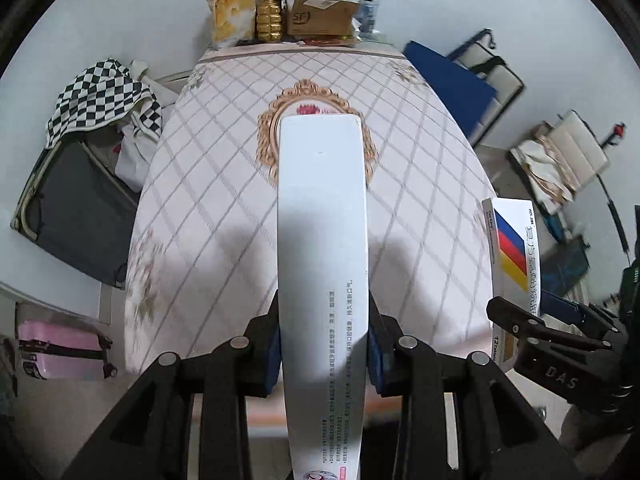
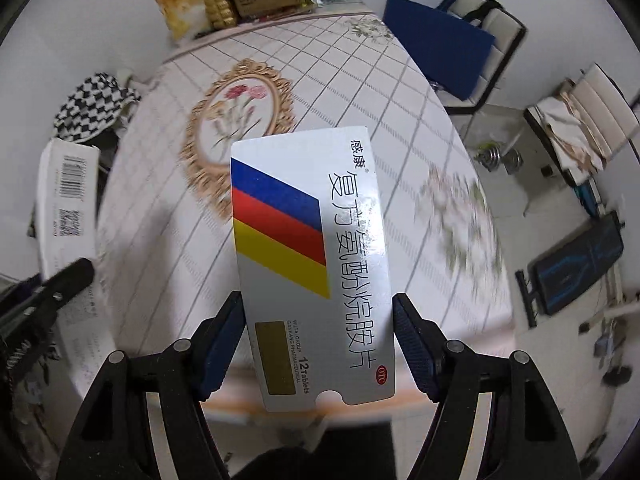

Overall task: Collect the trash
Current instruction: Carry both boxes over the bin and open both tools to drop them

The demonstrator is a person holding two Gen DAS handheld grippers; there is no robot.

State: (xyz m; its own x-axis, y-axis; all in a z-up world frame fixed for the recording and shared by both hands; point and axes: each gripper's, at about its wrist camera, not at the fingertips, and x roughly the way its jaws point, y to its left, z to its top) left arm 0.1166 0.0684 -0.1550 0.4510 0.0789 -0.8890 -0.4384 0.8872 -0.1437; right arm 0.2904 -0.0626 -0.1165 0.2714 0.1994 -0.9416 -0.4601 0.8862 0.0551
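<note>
My left gripper [image 1: 323,344] is shut on a long white carton [image 1: 322,216] with small printed text, held above the near edge of the table. My right gripper [image 2: 318,344] is shut on a flat white medicine box [image 2: 312,248] with blue, red and yellow stripes and black Chinese print. The medicine box also shows at the right of the left wrist view [image 1: 514,256], with the right gripper [image 1: 532,332] below it. The white carton shows at the left of the right wrist view [image 2: 66,216], barcode side up.
The table [image 1: 224,184] has a pink diamond-pattern cloth with a gold oval motif. At its far end stand a yellow snack bag [image 1: 232,8], a gold bottle [image 1: 269,16] and a cardboard box [image 1: 324,16]. Chairs [image 2: 472,44] and a pink suitcase [image 1: 60,352] surround it.
</note>
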